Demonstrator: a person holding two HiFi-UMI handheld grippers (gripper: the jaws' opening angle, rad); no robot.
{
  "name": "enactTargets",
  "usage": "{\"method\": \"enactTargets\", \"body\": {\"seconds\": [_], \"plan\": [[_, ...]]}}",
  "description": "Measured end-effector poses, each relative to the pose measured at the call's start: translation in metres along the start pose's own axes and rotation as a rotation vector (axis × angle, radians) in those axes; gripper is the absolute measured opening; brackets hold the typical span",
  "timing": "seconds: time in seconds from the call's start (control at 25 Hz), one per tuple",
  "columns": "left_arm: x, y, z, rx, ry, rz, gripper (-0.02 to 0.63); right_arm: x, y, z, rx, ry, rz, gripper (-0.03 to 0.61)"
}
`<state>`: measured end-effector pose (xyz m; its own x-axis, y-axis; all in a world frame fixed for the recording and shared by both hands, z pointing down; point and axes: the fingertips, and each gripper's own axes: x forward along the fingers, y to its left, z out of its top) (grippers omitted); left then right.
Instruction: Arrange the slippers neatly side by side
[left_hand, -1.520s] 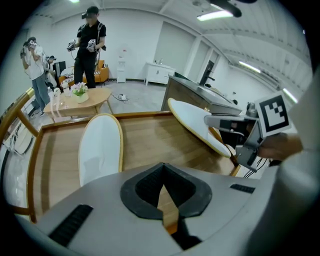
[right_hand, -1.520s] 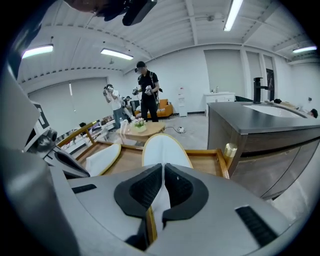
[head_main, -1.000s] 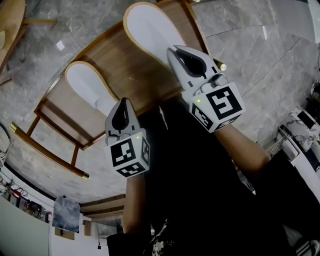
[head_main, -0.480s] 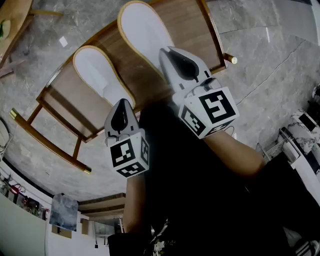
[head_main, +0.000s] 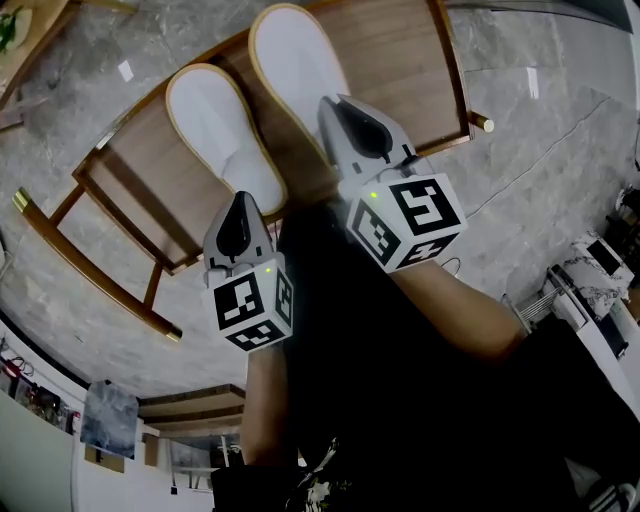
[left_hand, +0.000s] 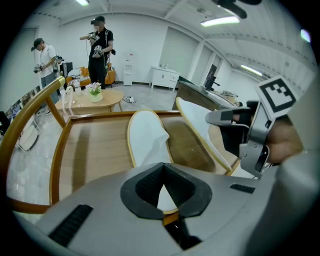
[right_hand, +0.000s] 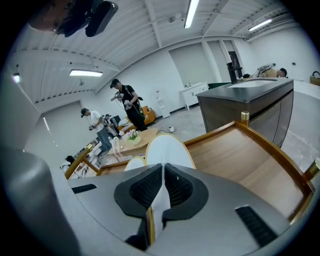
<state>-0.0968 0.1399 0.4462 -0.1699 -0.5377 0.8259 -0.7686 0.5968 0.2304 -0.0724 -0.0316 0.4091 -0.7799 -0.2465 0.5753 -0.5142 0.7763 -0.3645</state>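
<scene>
Two white slippers with tan rims lie on a wooden bench top (head_main: 410, 60). My left gripper (head_main: 240, 203) is shut on the heel edge of the left slipper (head_main: 215, 125). My right gripper (head_main: 337, 105) is shut on the heel edge of the right slipper (head_main: 295, 55). In the left gripper view the left slipper (left_hand: 147, 137) runs away from the jaws, with the right slipper (left_hand: 197, 117) and the right gripper (left_hand: 250, 135) beside it. The right gripper view has white fabric of the right slipper (right_hand: 167, 147) pinched between the pads, and the left slipper (right_hand: 134, 162) just to its left.
The bench has a raised wooden rim (head_main: 455, 70) and rails (head_main: 95, 280), and stands on a grey marble floor (head_main: 560, 120). Two people (left_hand: 100, 45) stand far back by a round table with flowers (left_hand: 95, 97). A dark counter (right_hand: 250, 100) stands behind the bench.
Both grippers have slid across the bench with their slippers. The left slipper now lies closer to the right one and more nearly parallel to it.
</scene>
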Motion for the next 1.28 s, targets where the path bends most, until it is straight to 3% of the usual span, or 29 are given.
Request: {"method": "enactTargets", "body": {"seconds": [0.24, 0.52, 0.92, 1.28], "plan": [[0.0, 0.006, -0.01, 0.0, 0.013, -0.001, 0.002, 0.008, -0.003, -0.01, 0.018, 0.009, -0.024, 0.014], [0.001, 0.005, -0.01, -0.004, -0.003, -0.004, 0.002, 0.022, -0.001, -0.024, -0.031, 0.03, -0.029, 0.014], [0.002, 0.008, -0.012, -0.002, -0.003, -0.011, 0.002, 0.035, 0.013, -0.039, -0.114, 0.061, 0.017, 0.014], [0.005, 0.007, -0.014, -0.002, 0.009, -0.009, 0.003, 0.04, 0.018, -0.042, -0.114, 0.081, 0.04, 0.014]]}}
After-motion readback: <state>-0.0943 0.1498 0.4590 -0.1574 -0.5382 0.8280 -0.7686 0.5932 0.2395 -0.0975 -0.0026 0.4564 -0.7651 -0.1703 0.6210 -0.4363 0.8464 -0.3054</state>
